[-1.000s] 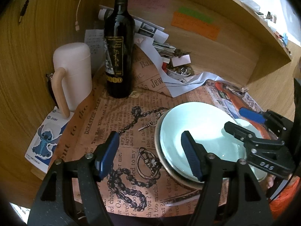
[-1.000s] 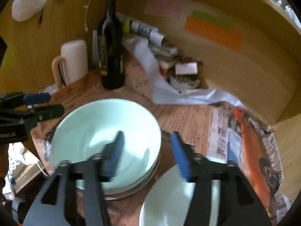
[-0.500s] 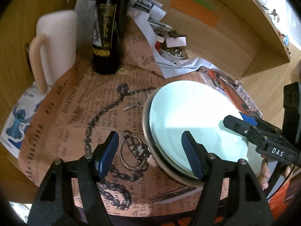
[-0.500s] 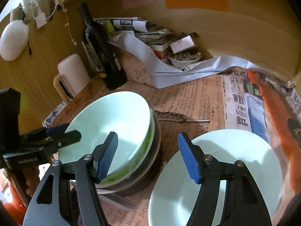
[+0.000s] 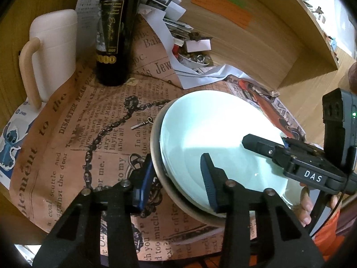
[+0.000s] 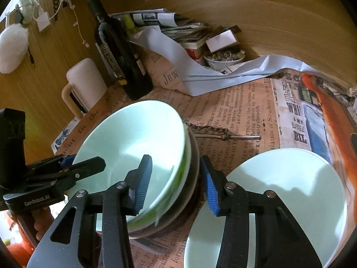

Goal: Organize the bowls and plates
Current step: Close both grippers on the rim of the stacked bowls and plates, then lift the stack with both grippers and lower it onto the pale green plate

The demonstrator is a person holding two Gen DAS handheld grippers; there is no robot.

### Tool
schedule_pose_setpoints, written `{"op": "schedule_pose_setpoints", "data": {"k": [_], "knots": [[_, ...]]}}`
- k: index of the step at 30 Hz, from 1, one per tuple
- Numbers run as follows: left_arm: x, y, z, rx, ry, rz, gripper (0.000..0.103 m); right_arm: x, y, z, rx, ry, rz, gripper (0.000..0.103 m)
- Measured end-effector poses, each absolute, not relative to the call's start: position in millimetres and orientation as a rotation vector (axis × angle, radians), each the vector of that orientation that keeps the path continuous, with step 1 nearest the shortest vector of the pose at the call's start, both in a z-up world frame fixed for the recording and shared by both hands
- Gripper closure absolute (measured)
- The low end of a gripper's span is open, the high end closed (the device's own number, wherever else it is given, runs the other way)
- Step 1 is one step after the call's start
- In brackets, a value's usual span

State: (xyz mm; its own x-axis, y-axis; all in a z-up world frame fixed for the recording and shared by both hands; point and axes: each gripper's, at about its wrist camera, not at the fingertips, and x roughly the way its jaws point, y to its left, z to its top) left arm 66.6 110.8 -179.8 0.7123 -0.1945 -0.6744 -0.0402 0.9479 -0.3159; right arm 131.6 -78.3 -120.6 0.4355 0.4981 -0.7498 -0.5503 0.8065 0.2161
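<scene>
Glazed bowl stack (image 6: 133,147) beside wine bottle (image 6: 120,53): rigid, slick, breakable (likely heavy). Left gripper (image 5: 176,176) and right gripper (image 6: 176,183) gape astride opposite rims; grip there.

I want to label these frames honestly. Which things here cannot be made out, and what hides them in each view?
- Stacked bowls, right wrist view: how many are nested; the right rim is motion-blurred.
- Separate pale bowl, right wrist view: its near part is cut off by the frame edge and the right hand-held gripper.
- Wine bottle, left wrist view: neck cut off at the top; label text too small.
</scene>
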Motion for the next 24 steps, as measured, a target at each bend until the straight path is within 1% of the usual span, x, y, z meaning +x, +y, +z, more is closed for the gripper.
{"op": "schedule_pose_setpoints", "data": {"k": [9,14,24], "knots": [[65.5,95.0,-180.9,-0.233,0.755,-0.011,0.063,118.4,-69.1,-122.4,-0.178,0.847,0.595,0.062],[66.4,95.9,-180.8,-0.240,0.766,0.011,0.063,120.8,-72.8,-119.7,-0.140,0.845,0.583,0.068],[63.6,90.7,-175.0,-0.221,0.763,0.032,0.063,121.0,-77.0,-117.6,-0.083,0.850,0.577,0.069]]}}
